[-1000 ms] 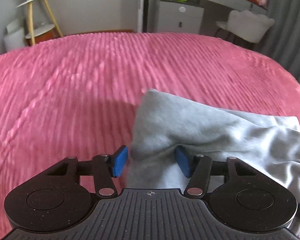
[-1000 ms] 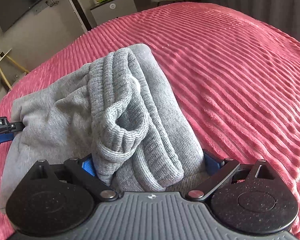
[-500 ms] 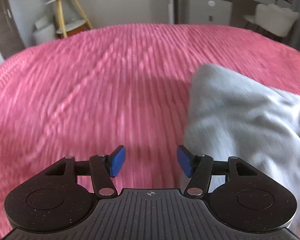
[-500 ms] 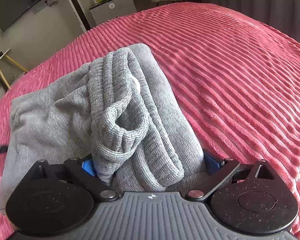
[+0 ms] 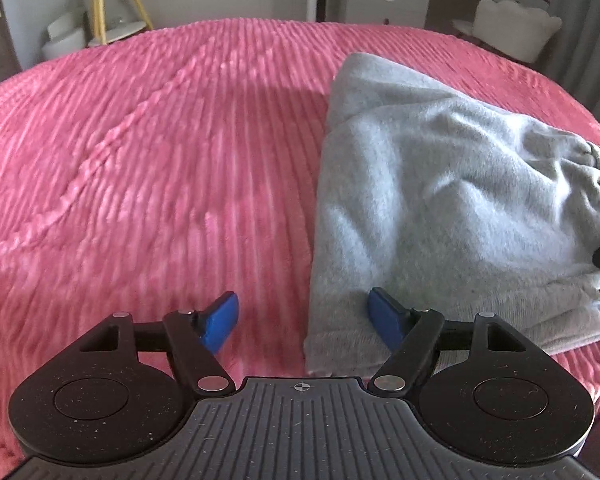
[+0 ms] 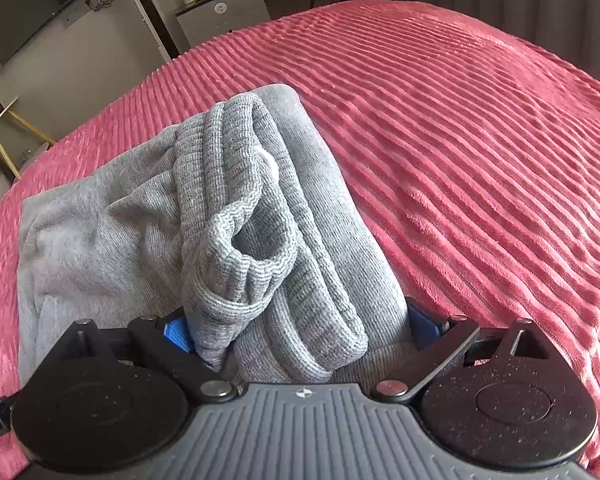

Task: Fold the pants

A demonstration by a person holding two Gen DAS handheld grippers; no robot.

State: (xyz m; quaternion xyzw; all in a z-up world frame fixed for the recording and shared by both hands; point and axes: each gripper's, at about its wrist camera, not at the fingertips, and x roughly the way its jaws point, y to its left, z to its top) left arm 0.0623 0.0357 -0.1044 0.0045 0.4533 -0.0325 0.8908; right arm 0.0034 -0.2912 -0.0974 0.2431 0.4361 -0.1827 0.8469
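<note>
So the grey pants (image 5: 440, 200) are lying folded up into a chunky bundle on the pink ribbed bedspread (image 5: 160, 160); in the right wrist view the ribbed waistband (image 6: 236, 248) is sitting on top, bunched and curling over itself. The right gripper (image 6: 300, 328) is clamping on the near end of that bundle, with the thick knit stuffed between its blue pads (image 6: 176, 330) and pressing against both sides. The left gripper (image 5: 304, 318) is sitting at the opposite edge of the pants; its jaws have just been opening and are standing wide apart, not squeezing anything; the corner of the fabric is lying partly between them, with one blue pad (image 5: 384, 316) over the cloth and the other over bare bedspread. A white dresser (image 5: 384, 4) is standing past the bed.
</note>
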